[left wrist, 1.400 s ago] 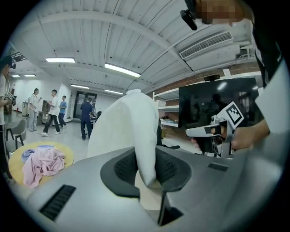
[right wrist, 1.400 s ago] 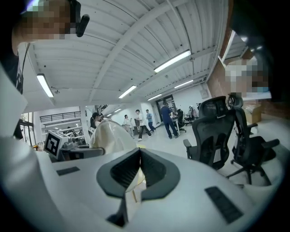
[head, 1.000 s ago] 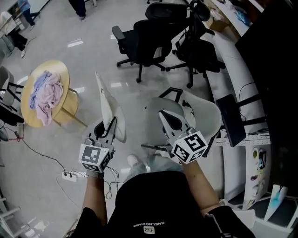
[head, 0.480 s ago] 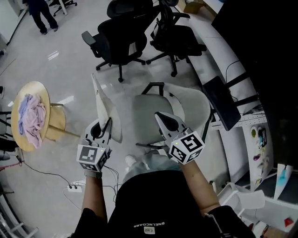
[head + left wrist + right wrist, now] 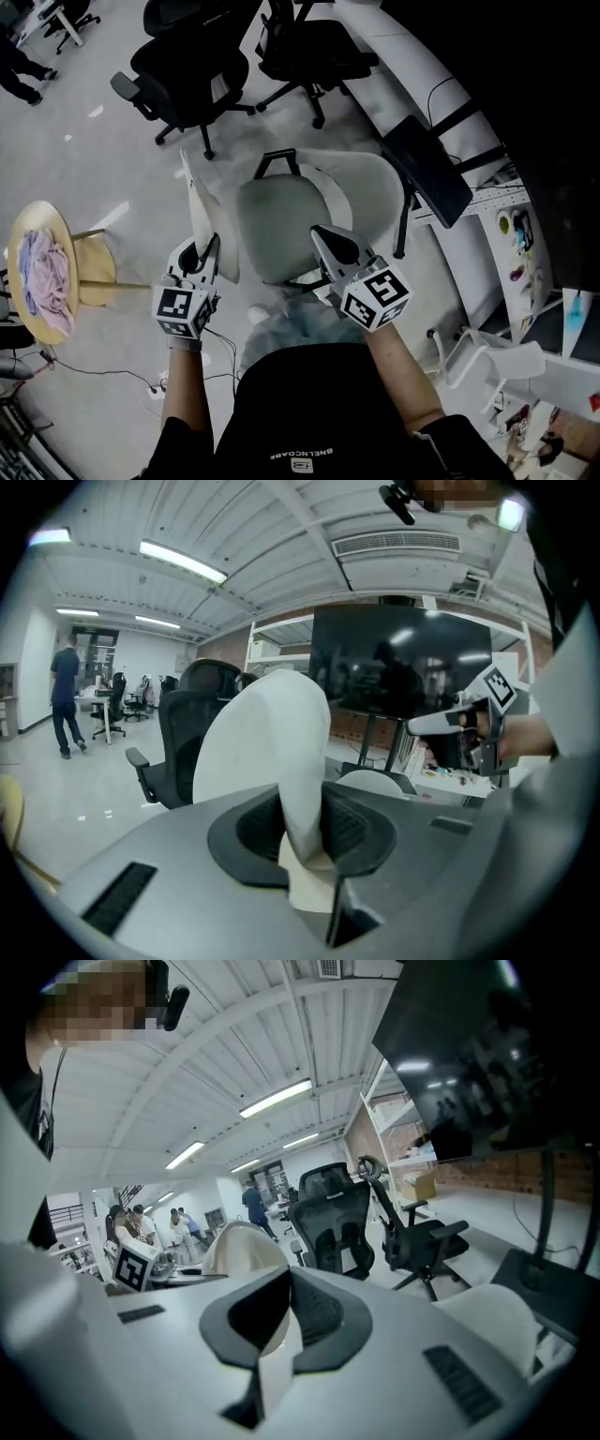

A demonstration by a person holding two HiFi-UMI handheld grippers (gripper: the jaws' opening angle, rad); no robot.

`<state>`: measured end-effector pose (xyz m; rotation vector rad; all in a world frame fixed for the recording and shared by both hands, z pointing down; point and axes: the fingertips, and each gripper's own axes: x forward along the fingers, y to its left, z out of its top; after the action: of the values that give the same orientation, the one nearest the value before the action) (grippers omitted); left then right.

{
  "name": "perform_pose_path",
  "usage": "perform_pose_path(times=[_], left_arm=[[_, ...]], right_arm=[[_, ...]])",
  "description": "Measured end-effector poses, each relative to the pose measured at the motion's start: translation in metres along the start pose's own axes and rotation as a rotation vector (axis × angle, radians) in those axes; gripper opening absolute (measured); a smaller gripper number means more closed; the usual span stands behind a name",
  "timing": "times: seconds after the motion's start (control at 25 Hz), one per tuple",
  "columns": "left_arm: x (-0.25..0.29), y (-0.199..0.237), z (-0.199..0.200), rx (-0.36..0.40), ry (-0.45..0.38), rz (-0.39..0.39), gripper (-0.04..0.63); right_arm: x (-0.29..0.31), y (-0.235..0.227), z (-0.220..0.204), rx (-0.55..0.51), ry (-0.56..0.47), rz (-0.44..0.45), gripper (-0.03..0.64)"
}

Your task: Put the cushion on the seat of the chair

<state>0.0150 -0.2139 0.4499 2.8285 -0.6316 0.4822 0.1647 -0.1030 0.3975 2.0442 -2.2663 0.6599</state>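
Both grippers and the cushion have closed in on the chair vs a sec ago. Its seat now lies right ahead, btw the two, and the round table has slid to the left edge.

Head view: left gripper is clamped on the near edge of the white cushion. The cushion stands on edge just beside the pale chair, on its left side, not on the seat. Right gripper points at the seat's near right edge, jaws together, nothing in them. Black office chairs stand beyond. A dark flat panel is to the chair's right. The round table carries a pink-lilac cloth.

Left gripper view: the pads pinch the cushion, which rises upright from the jaws & fills the centre. Right gripper shows at right w/ its marker cube. A dark screen is behind, and a person stands far off at left.

Right gripper view: jaws closed on each other, empty. The cushion shows off to the left, black office chairs stand ahead, and the pale chair is lower right.
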Motion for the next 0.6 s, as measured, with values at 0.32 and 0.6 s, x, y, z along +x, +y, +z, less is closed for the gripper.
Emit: perform_pose_path(times=[0.32,0.6], left_arm=[[0.048,-0.012,-0.038,-0.012,0.076,-0.083,0.072],[0.079,-0.017,-0.077,0.020,0.172,-0.112,0.072]], right_arm=[[-0.011,-0.029,-0.046,0.076,0.054,-0.070,0.009],[-0.017,-0.042,-0.075,0.123,0.089,-0.094,0.009]])
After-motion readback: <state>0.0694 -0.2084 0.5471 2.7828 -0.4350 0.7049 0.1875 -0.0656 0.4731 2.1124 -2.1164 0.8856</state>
